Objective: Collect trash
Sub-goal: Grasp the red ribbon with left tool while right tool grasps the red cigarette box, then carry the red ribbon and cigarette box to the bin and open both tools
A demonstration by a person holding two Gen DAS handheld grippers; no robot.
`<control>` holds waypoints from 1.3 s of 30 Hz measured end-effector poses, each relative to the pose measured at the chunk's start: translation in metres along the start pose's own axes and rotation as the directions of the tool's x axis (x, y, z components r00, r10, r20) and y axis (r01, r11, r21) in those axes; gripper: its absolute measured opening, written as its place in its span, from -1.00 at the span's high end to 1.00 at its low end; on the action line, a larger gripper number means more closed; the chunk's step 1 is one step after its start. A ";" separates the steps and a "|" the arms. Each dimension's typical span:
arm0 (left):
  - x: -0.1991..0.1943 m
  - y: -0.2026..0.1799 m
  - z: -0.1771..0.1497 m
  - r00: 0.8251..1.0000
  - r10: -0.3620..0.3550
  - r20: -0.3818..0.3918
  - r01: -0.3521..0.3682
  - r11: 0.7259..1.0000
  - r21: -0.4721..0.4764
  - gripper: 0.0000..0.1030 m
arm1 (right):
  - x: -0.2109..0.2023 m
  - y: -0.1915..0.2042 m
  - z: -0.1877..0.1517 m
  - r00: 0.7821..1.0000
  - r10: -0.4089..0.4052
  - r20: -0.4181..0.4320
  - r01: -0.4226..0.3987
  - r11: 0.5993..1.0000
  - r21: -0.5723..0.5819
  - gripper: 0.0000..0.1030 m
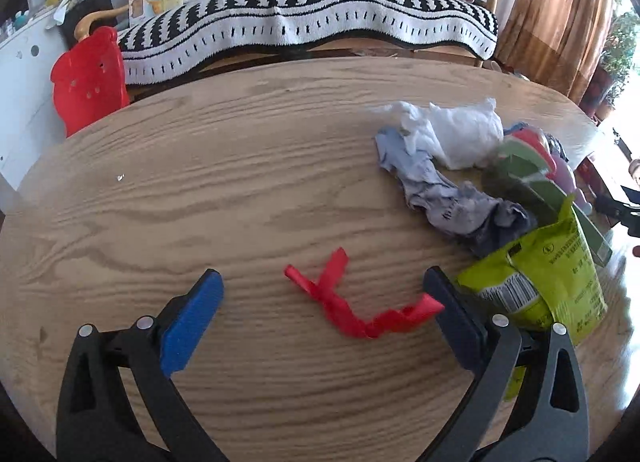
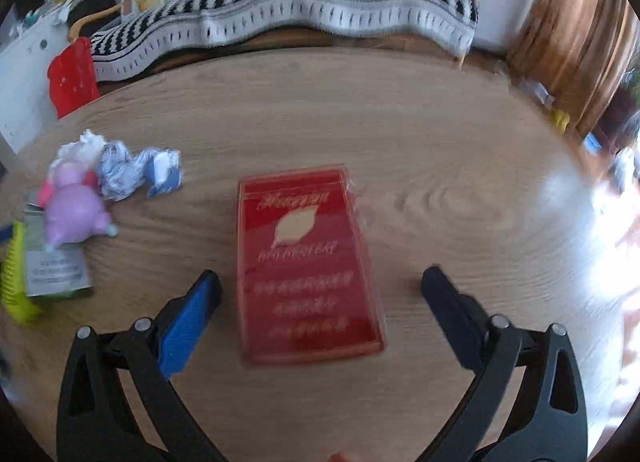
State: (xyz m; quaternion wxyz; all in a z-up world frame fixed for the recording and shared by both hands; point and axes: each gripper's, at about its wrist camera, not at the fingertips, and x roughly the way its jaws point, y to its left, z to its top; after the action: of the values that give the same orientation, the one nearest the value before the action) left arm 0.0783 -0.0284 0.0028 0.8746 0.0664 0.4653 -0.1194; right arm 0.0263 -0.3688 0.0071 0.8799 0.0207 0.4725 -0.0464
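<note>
Left view only: red ribbon [image 1: 356,304] on the table [image 1: 200,189], between the spread left tongs [image 1: 322,282], one end touching the right finger; nothing gripped. Crumpled tissues [image 1: 452,133], grey cloth [image 1: 460,205] and green bag [image 1: 548,282] crowd the right.

Right view only, blurred: red pack [image 2: 308,266] flat between the spread right tongs [image 2: 320,282], untouched. Pink toy [image 2: 74,213] far left.

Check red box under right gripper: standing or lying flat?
Lying flat. The red box rests on the table, printed face up, between the open right gripper fingers, untouched.
</note>
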 end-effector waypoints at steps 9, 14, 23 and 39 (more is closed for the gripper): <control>0.001 -0.001 0.000 1.000 -0.019 0.013 0.019 0.999 0.027 -0.88 | 0.000 0.000 -0.004 0.999 0.009 0.041 -0.009 1.000 0.006 -0.90; 0.000 -0.003 -0.001 1.000 -0.014 0.022 0.014 1.000 0.026 -0.88 | -0.004 -0.001 -0.010 0.999 0.002 0.041 -0.003 1.000 0.015 -0.90; -0.002 -0.005 -0.002 0.999 -0.036 -0.012 0.036 0.998 0.053 -0.88 | -0.008 -0.002 -0.012 0.999 0.000 0.040 0.000 1.000 0.019 -0.90; -0.029 -0.009 -0.003 0.995 -0.102 -0.013 0.103 0.993 0.060 0.32 | -0.044 -0.008 -0.017 0.992 0.064 0.108 -0.072 0.995 0.070 -0.08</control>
State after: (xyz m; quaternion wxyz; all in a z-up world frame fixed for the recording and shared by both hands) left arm 0.0578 -0.0320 0.0248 0.8627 0.0697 0.4683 -0.1779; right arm -0.0133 -0.3728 0.0347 0.9033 0.0666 0.4224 -0.0348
